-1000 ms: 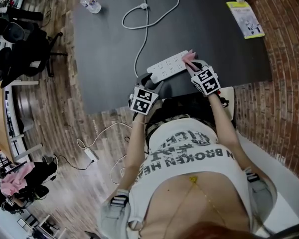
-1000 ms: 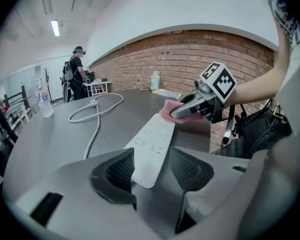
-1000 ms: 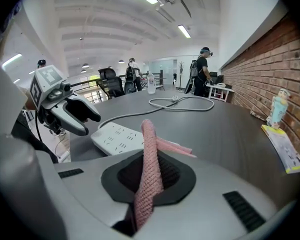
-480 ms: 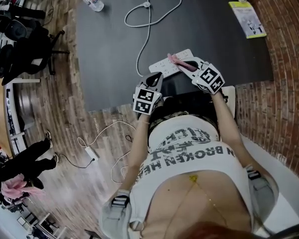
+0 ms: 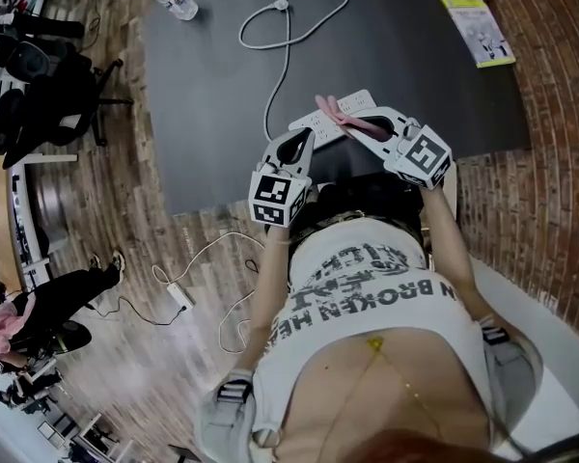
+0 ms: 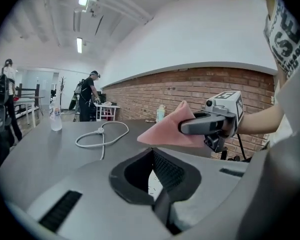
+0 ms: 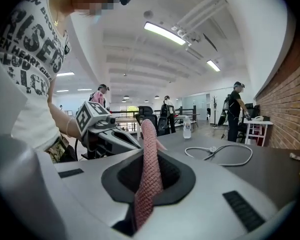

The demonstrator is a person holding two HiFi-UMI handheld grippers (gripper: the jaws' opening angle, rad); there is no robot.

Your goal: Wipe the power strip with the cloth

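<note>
The white power strip [image 5: 359, 101] lies on the black table [image 5: 212, 104] near its front edge, partly covered. My right gripper [image 5: 362, 123] is shut on the pink cloth [image 5: 333, 114], and a flap of it sticks out past the jaws above the strip. Seen from the right gripper, the cloth [image 7: 149, 164] runs up through the closed jaws. My left gripper [image 5: 304, 138] hovers at the strip's left end, jaws shut. The left gripper view [image 6: 153, 184] shows only a white sliver in the slit between them, so I cannot tell whether anything is held. It also shows the cloth [image 6: 170, 131] ahead.
The strip's white cable [image 5: 289, 27] loops across the table toward the far edge. A water bottle [image 5: 177, 1] stands at the far left corner and a booklet [image 5: 478, 29] at the far right. A brick wall runs along the right. Office chairs [image 5: 48, 95] and people stand to the left.
Both grippers have risen off the table. The cloth has lifted off the strip's right end and now sticks out above the strip's middle.
</note>
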